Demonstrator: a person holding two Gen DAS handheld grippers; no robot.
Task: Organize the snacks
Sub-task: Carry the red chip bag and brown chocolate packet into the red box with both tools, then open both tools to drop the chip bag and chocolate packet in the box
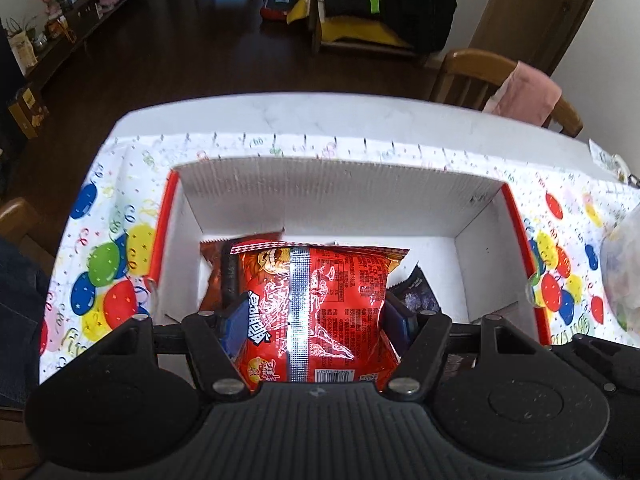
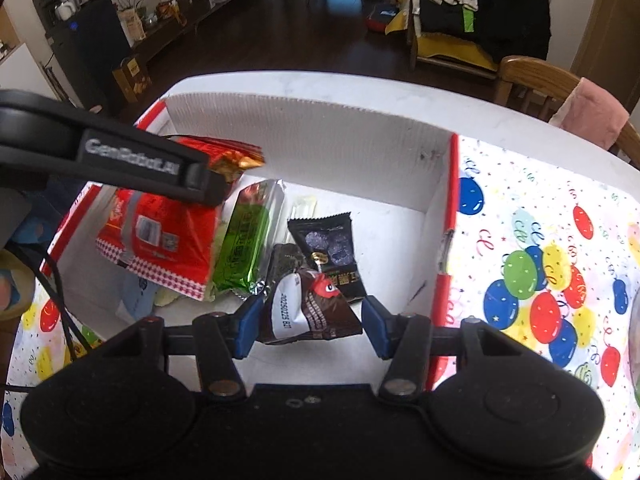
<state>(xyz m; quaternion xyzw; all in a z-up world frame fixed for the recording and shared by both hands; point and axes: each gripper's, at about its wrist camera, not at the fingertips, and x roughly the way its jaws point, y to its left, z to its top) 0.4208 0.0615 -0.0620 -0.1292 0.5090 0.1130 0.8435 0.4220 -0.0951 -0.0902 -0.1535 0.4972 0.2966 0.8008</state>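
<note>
A white cardboard box with red edges stands on the balloon-print tablecloth. My left gripper is shut on a red snack bag and holds it over the box; it also shows in the right wrist view, with the left gripper's arm above it. My right gripper is over the box, its blue pads around a brown chocolate packet; whether they touch it I cannot tell. In the box lie a green packet, a black packet and other snacks.
The white table carries the tablecloth. A wooden chair with a pink cloth stands at the far right edge. A clear plastic bag lies at the right. Dark floor and furniture lie beyond.
</note>
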